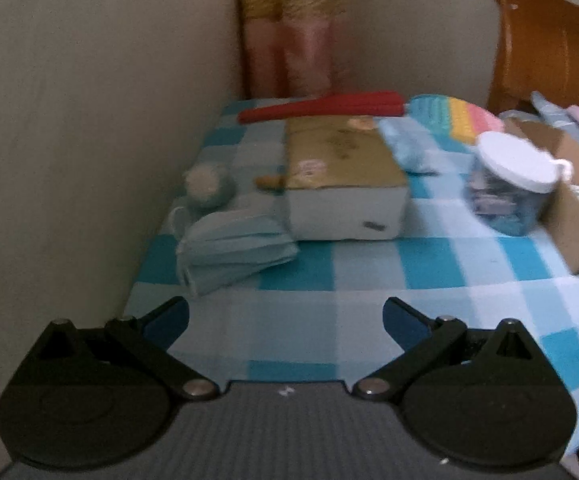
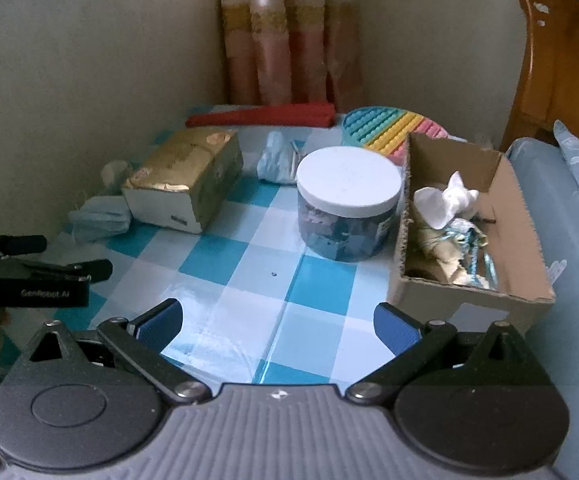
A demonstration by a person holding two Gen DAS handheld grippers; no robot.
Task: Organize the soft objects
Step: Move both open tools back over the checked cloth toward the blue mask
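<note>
A pale blue face mask (image 1: 233, 252) (image 2: 99, 216) lies at the table's left edge beside a gold-topped box (image 1: 343, 176) (image 2: 185, 180). Behind it rests a white and green fuzzy ball (image 1: 207, 184). A light blue soft bundle (image 1: 403, 146) (image 2: 277, 160) lies behind the box. An open cardboard box (image 2: 469, 224) (image 1: 573, 200) at the right holds white cloth (image 2: 445, 200) and other soft items. My left gripper (image 1: 285, 320) hovers open just short of the mask, nothing between its fingers. My right gripper (image 2: 277, 328) is open over the checkered tablecloth (image 2: 249, 264).
A clear jar with a white lid (image 2: 347, 208) (image 1: 513, 184) stands mid-table. A red flat object (image 2: 265, 118) and a rainbow bubble mat (image 2: 393, 128) lie at the back. Walls and a curtain (image 2: 285, 32) close the left and back. A wooden headboard (image 2: 561, 64) and bedding sit right.
</note>
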